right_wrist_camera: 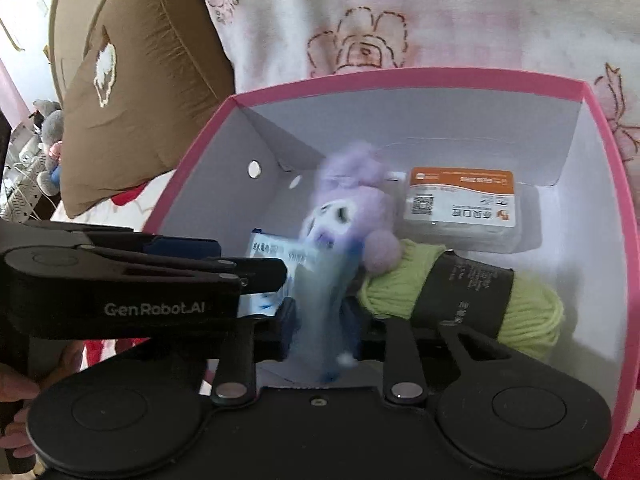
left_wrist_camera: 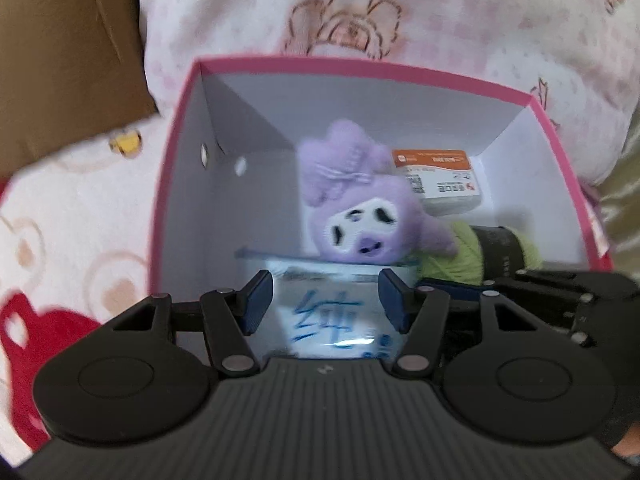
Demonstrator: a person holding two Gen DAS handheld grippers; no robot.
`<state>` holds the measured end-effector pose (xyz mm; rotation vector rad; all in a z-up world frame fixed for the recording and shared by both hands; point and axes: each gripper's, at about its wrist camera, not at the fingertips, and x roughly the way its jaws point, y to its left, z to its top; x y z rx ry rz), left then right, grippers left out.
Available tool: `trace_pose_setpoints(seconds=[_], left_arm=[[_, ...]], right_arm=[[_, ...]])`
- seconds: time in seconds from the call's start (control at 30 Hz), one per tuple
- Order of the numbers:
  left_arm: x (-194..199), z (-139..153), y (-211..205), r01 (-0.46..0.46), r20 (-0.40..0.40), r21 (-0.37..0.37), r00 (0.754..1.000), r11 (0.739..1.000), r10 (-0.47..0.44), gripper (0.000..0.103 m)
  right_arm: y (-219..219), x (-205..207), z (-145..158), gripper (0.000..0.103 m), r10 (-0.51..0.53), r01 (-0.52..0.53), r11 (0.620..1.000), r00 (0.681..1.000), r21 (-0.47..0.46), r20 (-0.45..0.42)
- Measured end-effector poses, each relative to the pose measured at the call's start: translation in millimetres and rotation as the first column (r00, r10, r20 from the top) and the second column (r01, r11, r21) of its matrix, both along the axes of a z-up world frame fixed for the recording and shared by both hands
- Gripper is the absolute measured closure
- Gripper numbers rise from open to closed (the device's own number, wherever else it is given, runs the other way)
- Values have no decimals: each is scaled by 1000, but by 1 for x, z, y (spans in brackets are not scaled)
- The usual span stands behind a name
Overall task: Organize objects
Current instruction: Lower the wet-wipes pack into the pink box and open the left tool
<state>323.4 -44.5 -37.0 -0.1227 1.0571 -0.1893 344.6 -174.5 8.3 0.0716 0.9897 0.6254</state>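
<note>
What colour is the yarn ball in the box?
Light green, with a black paper band around the yarn ball; it shows best in the right wrist view.

A pale pink bedspread [right_wrist_camera: 460, 12] embroidered with roses fills the background, with a brown cushion [right_wrist_camera: 132, 80] lying left of it and grey plush toys [right_wrist_camera: 50, 136] beyond the cushion.

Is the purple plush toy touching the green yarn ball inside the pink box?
Touching. The right wrist view shows the purple plush toy resting its round paw on the green yarn ball.
</note>
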Motion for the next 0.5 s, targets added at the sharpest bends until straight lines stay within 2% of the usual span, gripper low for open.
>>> trace_pose_setpoints(seconds=[0.07, 0.23, 0.43, 0.5], left_arm=[[3, -5, 2, -19, -16, -22, 1000, 1000, 18, 47], [-4, -7, 9, -22, -18, -59, 1000, 998, 21, 47], [-21, 17, 12, 6, 8, -63, 1000, 998, -5, 45], [-30, 28, 12, 16, 27, -42, 1000, 999, -14, 45]], right_arm=[[0, 1, -1, 81, -5, 5, 1000, 1000, -7, 5], [-1, -4, 1, 82, 1, -1, 1000, 1000, 0, 11], [-5, -26, 26, 78, 39, -38, 999, 997, -6, 64], [-7, -35, 37, 78, 55, -54, 998, 994, -13, 96]])
